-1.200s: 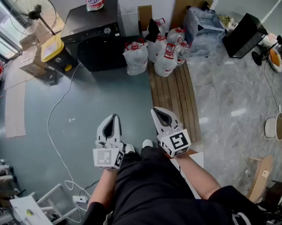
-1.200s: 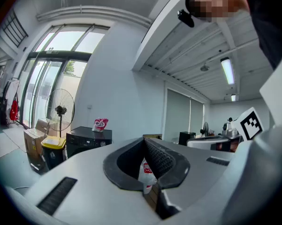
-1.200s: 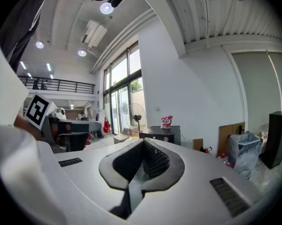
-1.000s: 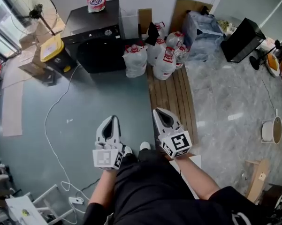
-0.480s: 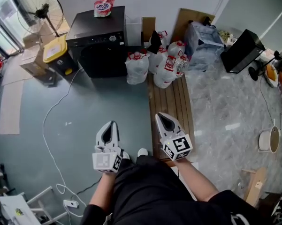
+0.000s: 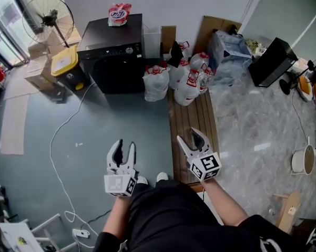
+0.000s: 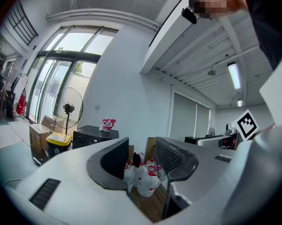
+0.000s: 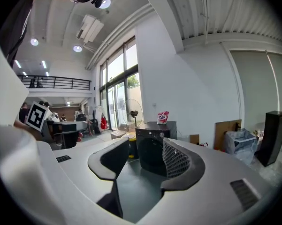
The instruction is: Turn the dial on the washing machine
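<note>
The black washing machine [image 6: 111,51] stands against the far wall, a few steps ahead of me, with its small dial [image 6: 129,50] on the front panel. In the right gripper view the machine [image 8: 152,146] shows between the jaws in the distance, its dial [image 8: 161,134] near the top. My left gripper [image 6: 122,150] and right gripper [image 6: 192,139] hang side by side in front of my body, far from the machine. Both have their jaws opening, with nothing between them. In the left gripper view the left gripper [image 7: 141,158] points towards white bags, with the machine [image 7: 91,136] to its left.
A red-and-white pouch [image 6: 119,13] lies on top of the machine. A yellow-lidded bin [image 6: 64,62] and a standing fan [image 6: 47,14] are to its left. White bags [image 6: 173,77] crowd its right side, behind a wooden slat board [image 6: 192,119]. A white cable [image 6: 63,135] trails across the floor.
Both grippers' jaws have gone from shut to apart. The washing machine has slid lower in the head view as the camera moved.
</note>
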